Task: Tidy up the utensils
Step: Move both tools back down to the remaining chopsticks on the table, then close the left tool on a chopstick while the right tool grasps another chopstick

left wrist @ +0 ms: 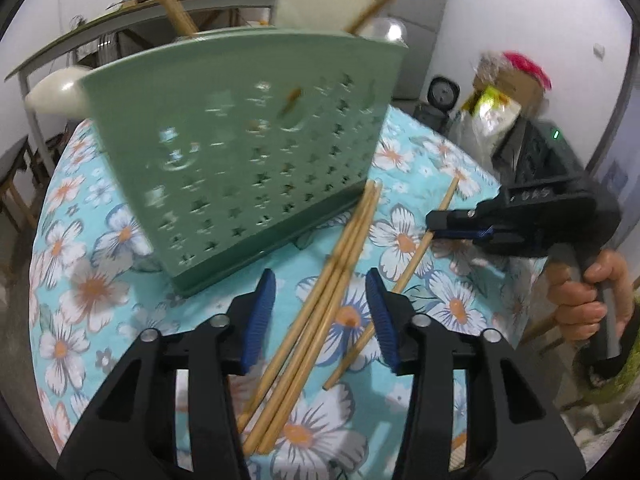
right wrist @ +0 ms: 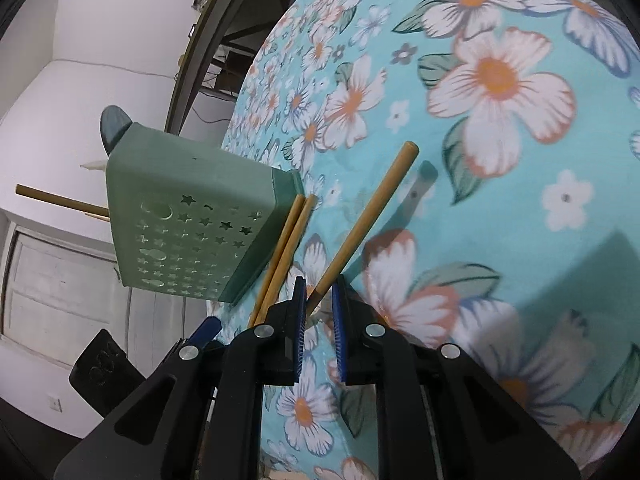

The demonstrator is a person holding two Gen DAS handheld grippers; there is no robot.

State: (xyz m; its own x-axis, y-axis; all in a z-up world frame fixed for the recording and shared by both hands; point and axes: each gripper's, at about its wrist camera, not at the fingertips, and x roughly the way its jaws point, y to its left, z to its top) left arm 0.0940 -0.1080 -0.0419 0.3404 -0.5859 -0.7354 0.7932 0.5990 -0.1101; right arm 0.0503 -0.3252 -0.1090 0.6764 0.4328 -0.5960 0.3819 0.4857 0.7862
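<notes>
Right gripper (right wrist: 319, 304) clamped on the tip of one bamboo chopstick (right wrist: 368, 216), lower centre of right wrist view. Left gripper (left wrist: 320, 316) jaws apart, straddling three loose bamboo chopsticks (left wrist: 316, 320) on the floral turquoise tablecloth (left wrist: 120, 240), pads not touching. Green perforated plastic utensil holder (left wrist: 240, 152) upper left, already holding chopsticks and spoons.

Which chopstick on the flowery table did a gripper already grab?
The lone chopstick lying to the right of the bundle. The right gripper pinches it, while the bundle lies loose between the left gripper's open jaws.
</notes>
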